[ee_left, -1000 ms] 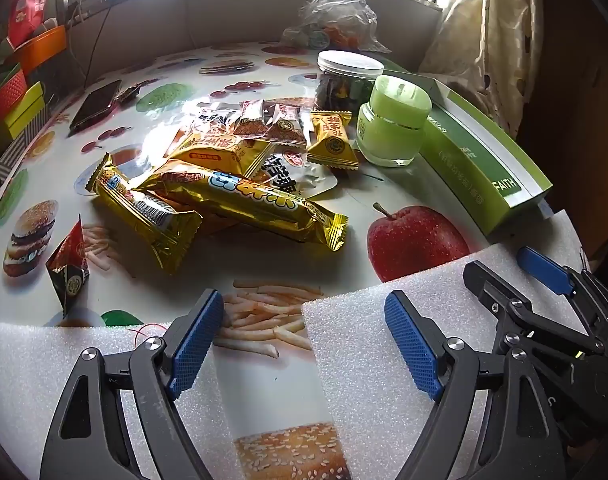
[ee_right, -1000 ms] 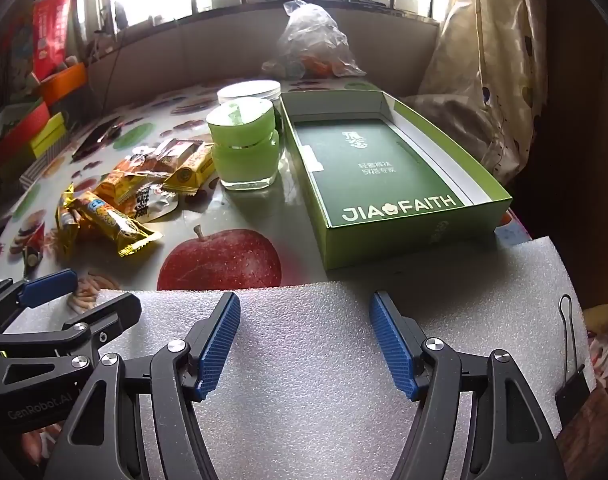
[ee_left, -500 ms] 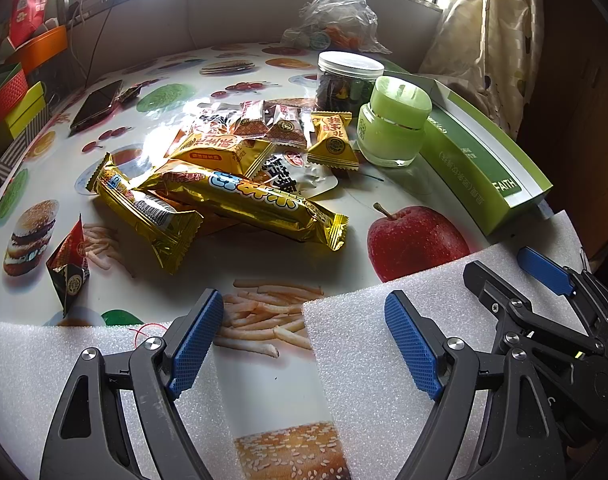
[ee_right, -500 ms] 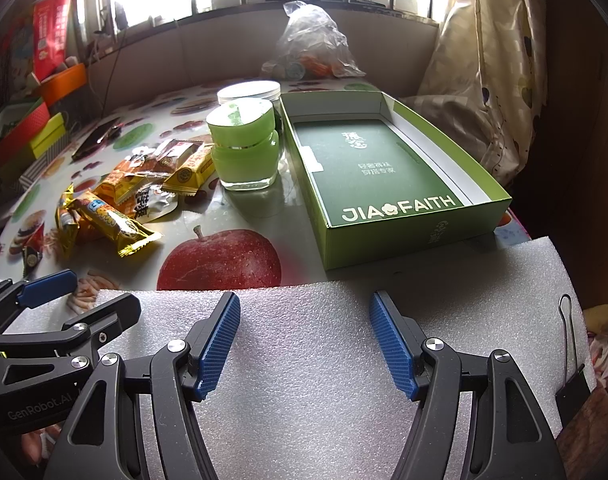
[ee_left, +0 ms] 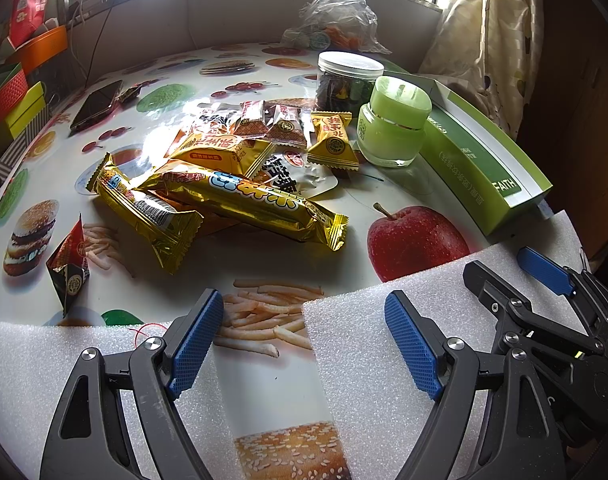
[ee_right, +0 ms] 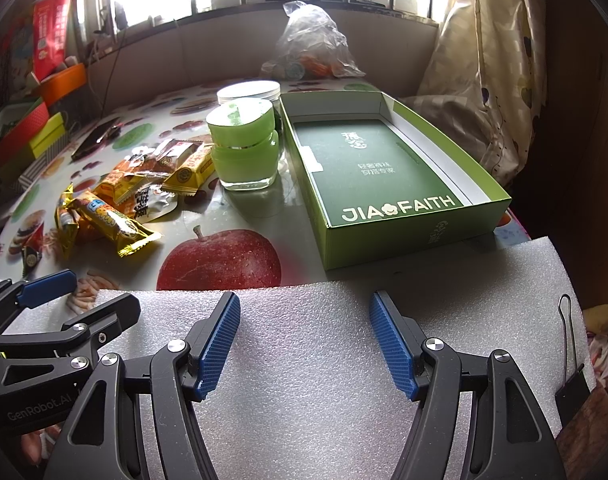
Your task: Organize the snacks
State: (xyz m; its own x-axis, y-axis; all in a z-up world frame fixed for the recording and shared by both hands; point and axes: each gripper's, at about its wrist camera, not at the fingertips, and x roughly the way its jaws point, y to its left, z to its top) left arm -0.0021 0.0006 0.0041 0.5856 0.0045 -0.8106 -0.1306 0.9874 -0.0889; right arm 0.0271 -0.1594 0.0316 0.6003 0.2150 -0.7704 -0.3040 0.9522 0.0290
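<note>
A pile of snack packets lies mid-table: long gold bars (ee_left: 247, 200) (ee_right: 111, 220), orange and red small packets (ee_left: 332, 140), and a lone red triangular packet (ee_left: 69, 256) at the left. An open green box (ee_right: 388, 172) (ee_left: 484, 164) sits at the right, with only a dark green liner inside. My left gripper (ee_left: 304, 320) is open and empty, low over white foam, short of the pile. My right gripper (ee_right: 304, 328) is open and empty over foam, in front of the box.
A green jar (ee_right: 243, 148) and a clear lidded jar (ee_left: 350, 80) stand between the pile and the box. A phone (ee_left: 97, 104) lies far left. A plastic bag (ee_right: 312, 48) sits at the back. White foam sheets (ee_right: 344, 380) cover the near edge. Coloured boxes stand at the left.
</note>
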